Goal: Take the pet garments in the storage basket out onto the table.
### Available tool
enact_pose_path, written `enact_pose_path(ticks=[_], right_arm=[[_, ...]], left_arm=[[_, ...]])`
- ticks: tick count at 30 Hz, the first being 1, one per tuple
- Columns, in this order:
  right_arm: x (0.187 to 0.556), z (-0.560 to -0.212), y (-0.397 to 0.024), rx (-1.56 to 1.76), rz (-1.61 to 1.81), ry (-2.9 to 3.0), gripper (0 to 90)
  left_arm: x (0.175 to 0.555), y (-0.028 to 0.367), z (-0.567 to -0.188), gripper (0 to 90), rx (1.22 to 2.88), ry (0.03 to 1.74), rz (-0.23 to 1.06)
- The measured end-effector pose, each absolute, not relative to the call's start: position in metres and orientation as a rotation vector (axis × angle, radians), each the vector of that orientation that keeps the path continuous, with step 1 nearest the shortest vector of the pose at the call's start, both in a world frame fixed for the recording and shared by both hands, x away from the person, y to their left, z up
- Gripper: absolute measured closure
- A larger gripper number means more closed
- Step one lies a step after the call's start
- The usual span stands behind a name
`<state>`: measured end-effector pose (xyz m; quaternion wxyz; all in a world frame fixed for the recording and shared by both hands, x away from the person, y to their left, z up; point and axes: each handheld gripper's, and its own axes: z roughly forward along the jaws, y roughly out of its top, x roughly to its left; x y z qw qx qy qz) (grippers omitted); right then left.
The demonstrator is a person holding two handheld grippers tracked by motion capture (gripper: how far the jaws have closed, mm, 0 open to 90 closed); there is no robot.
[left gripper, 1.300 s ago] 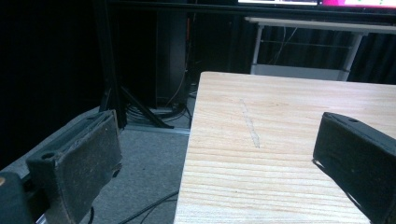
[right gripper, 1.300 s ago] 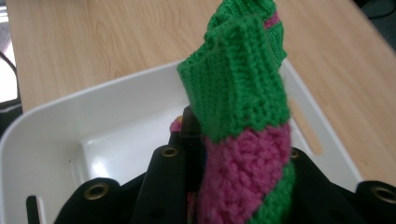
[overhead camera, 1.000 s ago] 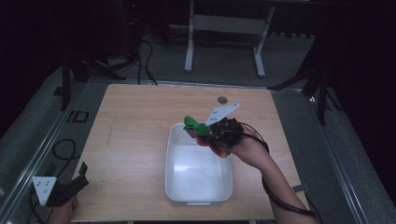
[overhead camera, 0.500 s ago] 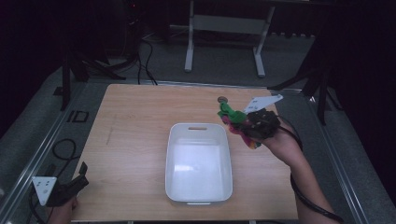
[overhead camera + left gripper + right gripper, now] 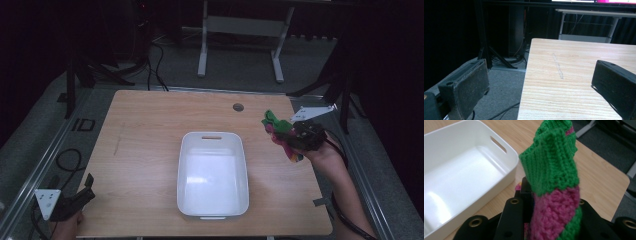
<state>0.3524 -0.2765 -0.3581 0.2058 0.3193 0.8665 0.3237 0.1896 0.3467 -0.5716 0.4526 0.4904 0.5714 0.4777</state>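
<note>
Both right gripper (image 5: 295,134) fingers clamp a knitted piece (image 5: 552,177) (green and pink); left gripper (image 5: 75,200) fingers gape empty.

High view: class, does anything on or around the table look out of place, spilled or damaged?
Nothing is spilled or broken. The white plastic tub sits upright and empty mid-table. The green and pink knitted piece is off the table, clamped in the right gripper near the table's right edge.

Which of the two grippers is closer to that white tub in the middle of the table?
The right. The right gripper, shut on a knitted cloth, hovers just beyond the white tub's right side. The left gripper sits at the table's near left corner, farther off.
</note>
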Motion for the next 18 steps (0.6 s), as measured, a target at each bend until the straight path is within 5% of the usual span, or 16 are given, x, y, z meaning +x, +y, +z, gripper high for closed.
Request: enact_pose_path(ticks=[18], right_arm=[[0.386, -0.454, -0.277, 1.061, 0.848, 2.458, 74.4]], left_arm=[[0.19, 0.347, -0.572, 1.3, 1.213, 1.41, 1.18]])
